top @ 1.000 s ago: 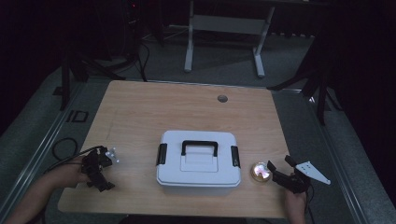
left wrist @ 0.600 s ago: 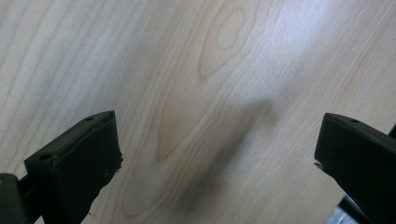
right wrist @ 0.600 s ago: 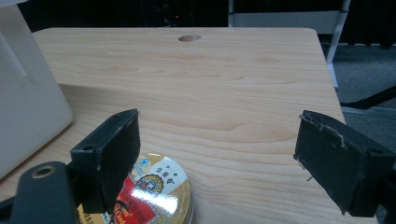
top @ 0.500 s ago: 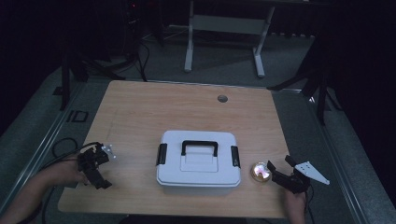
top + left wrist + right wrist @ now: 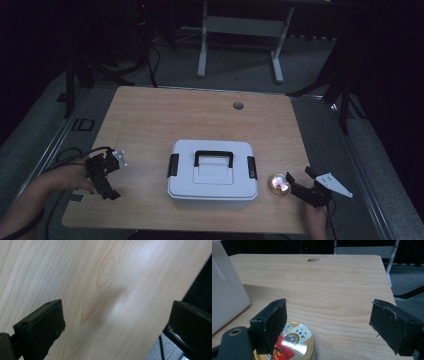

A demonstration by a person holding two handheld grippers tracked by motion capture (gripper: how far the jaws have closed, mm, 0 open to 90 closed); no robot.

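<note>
A white storage box [image 5: 212,172] with a black handle and black side latches sits lid-down-shut at the table's front middle. A small round tin [image 5: 279,184] with a shiny printed lid lies just right of it. My right gripper [image 5: 298,177] is open beside the tin. In the right gripper view the tin [image 5: 295,343] lies low by the left jaw, partly hidden behind it, and nothing sits between the jaws [image 5: 329,322]. My left gripper [image 5: 103,181] hovers over the front-left table, open and empty [image 5: 115,322], above bare wood.
The wooden table [image 5: 150,125] has a round cable hole [image 5: 238,105] at the back. The box's wall [image 5: 227,290] stands left of my right gripper. Table edge and dark floor lie right in the left gripper view. A metal frame [image 5: 240,30] stands beyond the table.
My left gripper has shifted slightly leftward and turned a little over the table. The right gripper, tin and box have stayed put.
</note>
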